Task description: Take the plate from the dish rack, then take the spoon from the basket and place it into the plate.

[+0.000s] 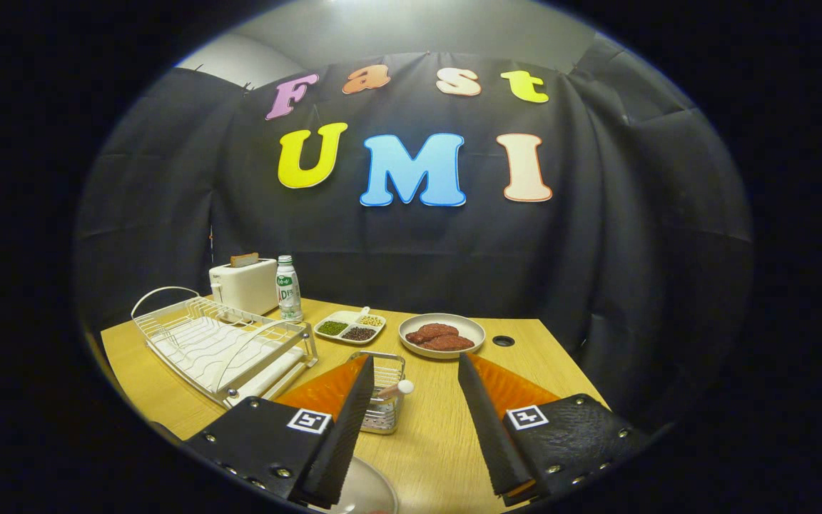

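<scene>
Hovering over the bench (454, 428) with the jaws (414, 371) spread wide and gripping nothing. Sitting just ahead of the fingertips (364, 371), partly hidden behind the left one: the small wire basket (386, 410), with the spoon (397, 390) standing in it, pale rounded end poking up between the two fingers, closer to the left. Probably standing that way so the end offers itself for pinching from above.

Lying low beneath the left finger, near the rear of the jaws: a pale curved rim, likely the plate (368, 492) already out of the rack and waiting close by to shorten the carry; too little showing for certainty. Resting off to the left of the left finger: the dish rack (225, 343), apparently holding no plate now.

Waiting well beyond the fingertips: a dish of brown patties (442, 334), a divided tray of beans (350, 326), a bottle (287, 288), a toaster (243, 284).

Judging the spoon step to be in hand: keeping the gap wide for straddling the spoon end, then lowering, closing, and lifting clear of the wire sides before swinging back over the rim.
</scene>
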Tool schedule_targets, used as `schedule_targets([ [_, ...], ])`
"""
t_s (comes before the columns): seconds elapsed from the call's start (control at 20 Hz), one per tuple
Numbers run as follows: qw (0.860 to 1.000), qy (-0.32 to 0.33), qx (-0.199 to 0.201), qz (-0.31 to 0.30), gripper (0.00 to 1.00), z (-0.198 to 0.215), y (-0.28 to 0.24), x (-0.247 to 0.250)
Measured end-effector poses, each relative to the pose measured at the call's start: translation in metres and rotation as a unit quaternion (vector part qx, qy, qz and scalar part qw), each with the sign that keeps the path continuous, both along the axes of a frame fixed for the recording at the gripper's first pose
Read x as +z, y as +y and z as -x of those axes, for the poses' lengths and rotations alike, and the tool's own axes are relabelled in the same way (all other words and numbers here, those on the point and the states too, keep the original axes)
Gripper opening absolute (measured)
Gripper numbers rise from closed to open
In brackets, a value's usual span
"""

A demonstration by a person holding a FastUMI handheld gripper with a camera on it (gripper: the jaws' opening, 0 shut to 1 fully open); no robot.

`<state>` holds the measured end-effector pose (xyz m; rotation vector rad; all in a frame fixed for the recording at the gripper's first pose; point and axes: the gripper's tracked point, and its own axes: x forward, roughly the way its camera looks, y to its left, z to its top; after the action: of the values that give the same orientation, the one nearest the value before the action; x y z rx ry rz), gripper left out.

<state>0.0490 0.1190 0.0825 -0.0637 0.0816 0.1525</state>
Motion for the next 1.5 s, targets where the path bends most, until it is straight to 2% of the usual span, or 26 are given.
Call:
schedule_targets([
  [0.25,0.999,-0.046,0.016,-0.002,0.74,-0.033,0.007,-0.007],
  [0.5,0.999,-0.039,0.021,-0.006,0.75,-0.059,0.016,-0.031],
  [0.6,0.999,-0.039,0.027,-0.001,0.72,-0.068,0.02,-0.036],
  [0.65,0.999,-0.033,0.026,0.01,0.63,-0.069,0.022,-0.039],
  [0.7,0.999,-0.029,0.027,0.014,0.5,-0.063,0.02,-0.039],
  [0.75,0.999,-0.028,0.041,0.004,0.24,-0.062,0.028,-0.037],
  [0.85,0.999,-0.03,0.033,0.007,0.16,-0.059,0.028,-0.032],
  [0.9,0.999,-0.022,0.041,0.006,0.11,-0.06,0.032,-0.033],
  [1.1,0.999,-0.013,0.036,0.001,0.11,-0.052,0.033,-0.019],
  [1.5,0.999,-0.028,0.023,-0.001,0.11,-0.025,0.028,0.049],
])
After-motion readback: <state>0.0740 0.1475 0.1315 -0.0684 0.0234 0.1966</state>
